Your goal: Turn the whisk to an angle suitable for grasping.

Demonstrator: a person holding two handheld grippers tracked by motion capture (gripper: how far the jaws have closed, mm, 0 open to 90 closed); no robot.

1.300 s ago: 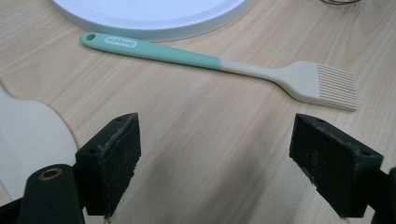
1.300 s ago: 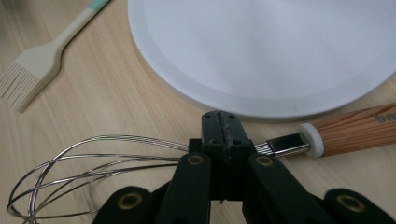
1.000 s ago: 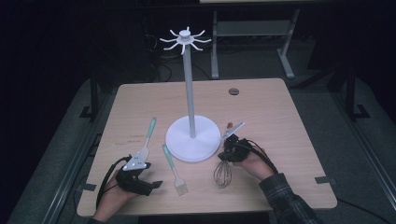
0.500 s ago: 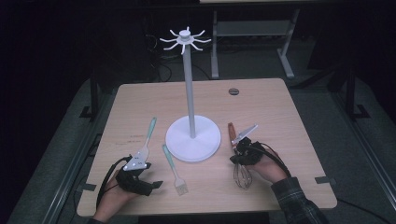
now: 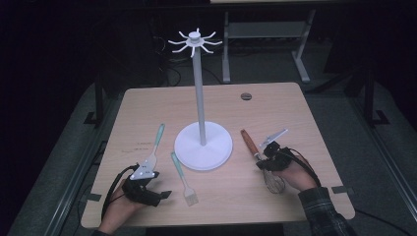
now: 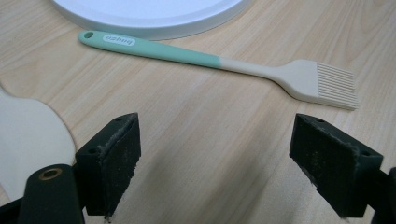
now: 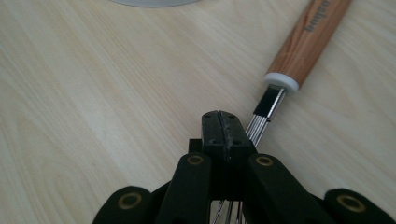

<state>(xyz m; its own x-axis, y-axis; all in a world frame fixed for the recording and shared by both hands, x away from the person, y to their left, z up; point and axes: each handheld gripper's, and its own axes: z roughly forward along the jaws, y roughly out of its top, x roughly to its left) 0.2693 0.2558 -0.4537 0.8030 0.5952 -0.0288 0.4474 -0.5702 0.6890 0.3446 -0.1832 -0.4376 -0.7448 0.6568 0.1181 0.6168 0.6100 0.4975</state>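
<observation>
Since the earlier frames the right gripper (image 5: pixel 269 158) has slid to the right across the table (image 5: pixel 295 105), away from the white stand base (image 5: pixel 203 145), and the whisk (image 5: pixel 260 160) has shifted w/ it; the left gripper (image 5: pixel 147 189) has stayed put.

Right gripper view: jaws pressed fully together, tips lying over the whisk's wires (image 7: pixel 259 122) just below the wooden handle (image 7: pixel 306 39). Whether any wire is pinched between them can't be told; the jaws look shut on themselves, so it seems to be dragging or nudging the whisk rather than gripping it. High view: whisk lies flat on the table right of the stand, handle pointing away from the person, wire head under the right hand.

Left gripper rests near the front left edge, jaws wide apart, nothing between them. Left gripper view: a green-handled pastry brush (image 6: pixel 219 63) lies just ahead, beside the stand base (image 6: pixel 149 18); a pale spatula (image 6: pixel 28 140) sits at the left edge.

Tall stand w/ hooks (image 5: pixel 195 42) on top is bare, all utensils on the table.

Step, as judged: repositioning the whisk before a pickup. Next move likely needs the right jaws opened, set around the handle, closed, then lifted toward a hook.
</observation>
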